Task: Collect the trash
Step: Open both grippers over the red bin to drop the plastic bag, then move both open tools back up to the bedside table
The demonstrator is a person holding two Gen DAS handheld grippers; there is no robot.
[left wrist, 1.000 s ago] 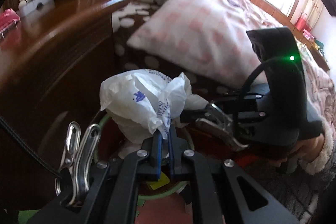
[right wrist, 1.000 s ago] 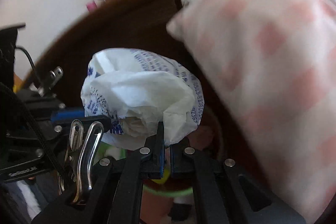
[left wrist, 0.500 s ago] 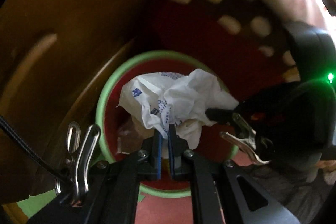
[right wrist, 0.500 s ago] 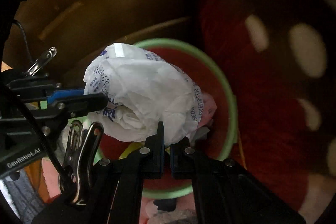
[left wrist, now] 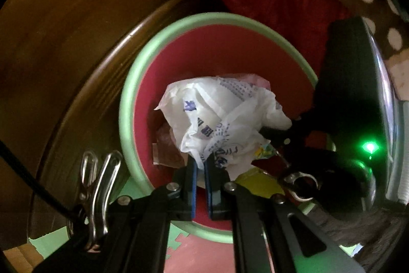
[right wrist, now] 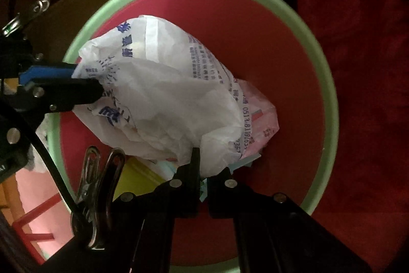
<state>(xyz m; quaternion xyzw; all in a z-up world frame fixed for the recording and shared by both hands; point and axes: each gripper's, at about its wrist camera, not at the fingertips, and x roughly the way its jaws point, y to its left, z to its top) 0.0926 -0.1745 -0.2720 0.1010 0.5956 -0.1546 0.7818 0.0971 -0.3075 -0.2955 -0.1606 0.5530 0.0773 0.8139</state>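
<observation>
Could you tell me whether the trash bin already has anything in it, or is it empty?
Not empty. Under the white plastic bag, the bin holds pink and yellow wrappers.

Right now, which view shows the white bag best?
The right wrist view: the bag fills the bin's mouth, print readable, both grippers pinching it. The left wrist view shows it smaller and darker.

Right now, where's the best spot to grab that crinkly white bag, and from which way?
Probably by its bunched, crumpled edges, coming from above, since the white bag hangs in the open top of the green-rimmed bin. Both grippers do just that: the left gripper and right gripper each pinch a thin fold on opposite sides.
</observation>
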